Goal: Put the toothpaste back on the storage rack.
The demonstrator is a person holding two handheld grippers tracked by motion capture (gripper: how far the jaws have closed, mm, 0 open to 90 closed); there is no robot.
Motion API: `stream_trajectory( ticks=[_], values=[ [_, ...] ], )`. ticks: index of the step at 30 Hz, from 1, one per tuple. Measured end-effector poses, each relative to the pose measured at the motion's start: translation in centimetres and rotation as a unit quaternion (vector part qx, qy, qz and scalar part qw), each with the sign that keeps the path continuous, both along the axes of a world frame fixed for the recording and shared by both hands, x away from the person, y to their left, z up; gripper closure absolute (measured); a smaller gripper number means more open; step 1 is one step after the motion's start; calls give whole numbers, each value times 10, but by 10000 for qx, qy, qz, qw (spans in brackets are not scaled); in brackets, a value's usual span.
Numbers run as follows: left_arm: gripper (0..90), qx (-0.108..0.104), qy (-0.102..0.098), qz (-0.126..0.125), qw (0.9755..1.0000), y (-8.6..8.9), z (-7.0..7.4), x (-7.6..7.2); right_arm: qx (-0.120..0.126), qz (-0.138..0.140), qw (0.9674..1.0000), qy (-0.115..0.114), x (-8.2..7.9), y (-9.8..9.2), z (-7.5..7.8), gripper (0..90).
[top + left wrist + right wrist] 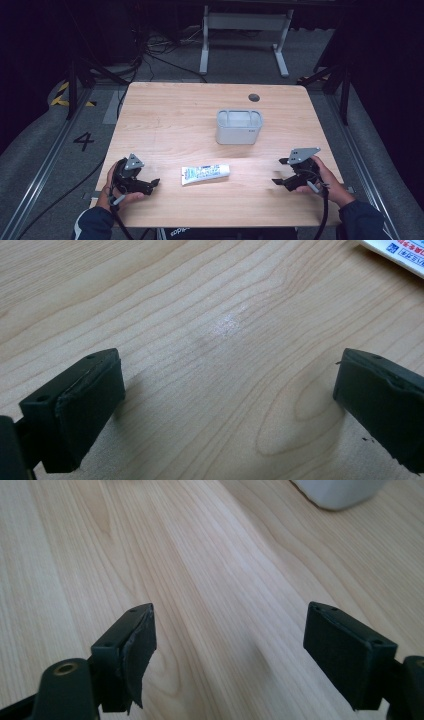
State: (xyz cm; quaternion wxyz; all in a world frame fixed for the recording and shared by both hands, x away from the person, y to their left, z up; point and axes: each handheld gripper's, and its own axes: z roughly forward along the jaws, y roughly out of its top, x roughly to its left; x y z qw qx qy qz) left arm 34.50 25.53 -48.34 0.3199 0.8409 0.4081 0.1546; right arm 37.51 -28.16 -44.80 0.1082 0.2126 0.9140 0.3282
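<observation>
**Inspector:** While both grippers sit at the near edge of the table (165, 105), report what lies around the tube (205, 174).

**Assistant:** A grey bin (239, 127) stands upright past the tube, toward the far right of it and well apart. A dark round grommet (254, 97) is set in the table's far edge. Nothing lies between the tube and either gripper; bare wood on both sides.

**Inspector:** Tube position and axis?

**Assistant:** It lies flat near the middle of the near half, between the two grippers. Its long axis runs left to right, tilted slightly, the right end a little farther off. The narrower end points right; the wide flat end points left. The left gripper view catches one white printed corner of it (400, 252) at the top right.

**Inspector:** Left gripper (153, 184)?

**Assistant:** Held at the near left, jaws aimed right toward the tube. They stand wide, only table between them (225, 390).

**Inspector:** Right gripper (281, 171)?

**Assistant:** Held at the near right, jaws aimed left. They stand apart with nothing between them (227, 650); the bin's lower corner (340, 492) shows at the top right of its view.
</observation>
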Motion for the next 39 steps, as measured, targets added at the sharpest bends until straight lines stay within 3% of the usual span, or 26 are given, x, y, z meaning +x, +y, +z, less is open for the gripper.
stream_trajectory(
  ticks=[6,15,21,28,39],
  values=[
    [6,13,-4,8,10000,1,0,-1,-59,350,9993,-139,4,31,13,222],
    [6,41,-61,8,10000,1,0,-1,-4,801,9967,-152,10,74,22,231],
    [7,45,-45,11,10000,2,0,-1,-91,1105,9936,-222,11,101,24,236],
    [7,22,-21,9,10000,2,0,-2,-96,1464,9891,-127,16,127,23,253],
    [8,12,-6,20,10000,2,0,-2,-192,1845,9825,-140,18,166,20,277]
  ],
)
